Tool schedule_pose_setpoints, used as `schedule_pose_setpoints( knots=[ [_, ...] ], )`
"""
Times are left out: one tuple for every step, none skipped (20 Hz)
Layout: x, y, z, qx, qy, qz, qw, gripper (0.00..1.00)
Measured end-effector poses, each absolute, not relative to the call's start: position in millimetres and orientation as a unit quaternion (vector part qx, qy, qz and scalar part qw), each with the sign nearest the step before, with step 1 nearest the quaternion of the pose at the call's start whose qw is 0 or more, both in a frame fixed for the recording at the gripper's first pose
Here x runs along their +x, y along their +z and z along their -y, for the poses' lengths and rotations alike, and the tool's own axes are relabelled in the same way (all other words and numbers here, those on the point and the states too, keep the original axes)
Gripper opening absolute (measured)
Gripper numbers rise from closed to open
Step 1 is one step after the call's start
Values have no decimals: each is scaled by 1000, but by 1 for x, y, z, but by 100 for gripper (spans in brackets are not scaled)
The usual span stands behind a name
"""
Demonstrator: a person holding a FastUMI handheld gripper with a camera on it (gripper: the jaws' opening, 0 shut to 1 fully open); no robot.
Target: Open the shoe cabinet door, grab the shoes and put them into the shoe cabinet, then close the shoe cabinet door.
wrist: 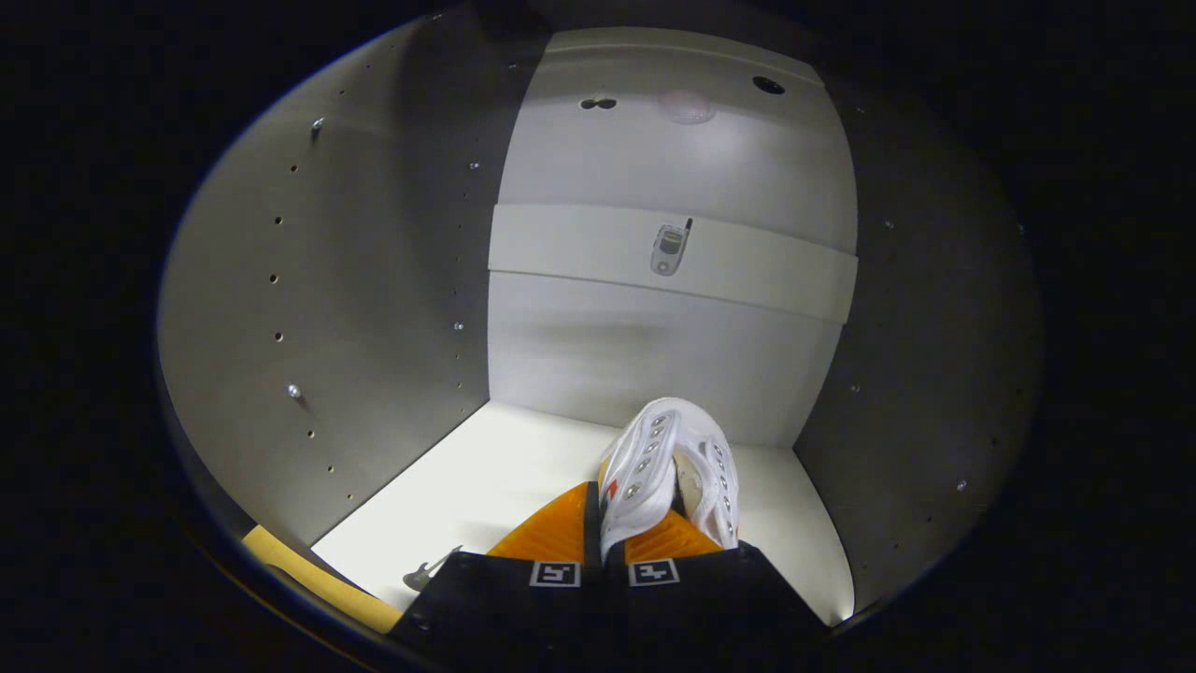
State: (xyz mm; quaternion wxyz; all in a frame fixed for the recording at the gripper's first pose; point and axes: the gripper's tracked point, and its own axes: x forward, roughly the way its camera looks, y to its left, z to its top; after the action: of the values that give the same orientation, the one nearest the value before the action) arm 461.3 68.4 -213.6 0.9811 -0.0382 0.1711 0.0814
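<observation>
I am looking into the open shoe cabinet, a white box with a pale floor and peg holes up both side walls. A white shoe with metal eyelets sticks out ahead of my gripper, toe pointing at the back wall. The two fingers are close together and pinch the shoe's edge between them, holding it just above the cabinet floor. The heel end of the shoe is hidden behind the fingers.
A white cross rail with a small metal fitting runs across the back wall at mid height. A small metal bracket lies on the floor at the front left. The cabinet's wooden front edge runs along the lower left.
</observation>
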Motion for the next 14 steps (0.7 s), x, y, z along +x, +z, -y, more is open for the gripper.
schedule_pose_setpoints(
  knots=[
    [464,-220,-72,-39,85,-180,979,4],
    [464,-227,-75,-39,88,-192,977,4],
    [465,-232,-77,-38,91,-204,974,4],
    [464,-230,-78,-40,89,-201,975,4],
    [468,-232,-78,-43,87,-202,975,4],
    [467,-232,-78,-44,88,-203,974,4],
    [469,-233,-78,-43,86,-201,975,4],
    [469,-233,-77,-40,85,-202,975,4],
    [470,-233,-77,-35,86,-202,975,4],
    [471,-233,-73,-32,79,-203,975,5],
    [474,-232,-73,-24,80,-202,976,6],
    [476,-234,-72,-20,80,-203,976,8],
    [474,-235,-74,-18,84,-204,975,8],
    [471,-237,-75,-22,84,-209,974,8]
  ],
)
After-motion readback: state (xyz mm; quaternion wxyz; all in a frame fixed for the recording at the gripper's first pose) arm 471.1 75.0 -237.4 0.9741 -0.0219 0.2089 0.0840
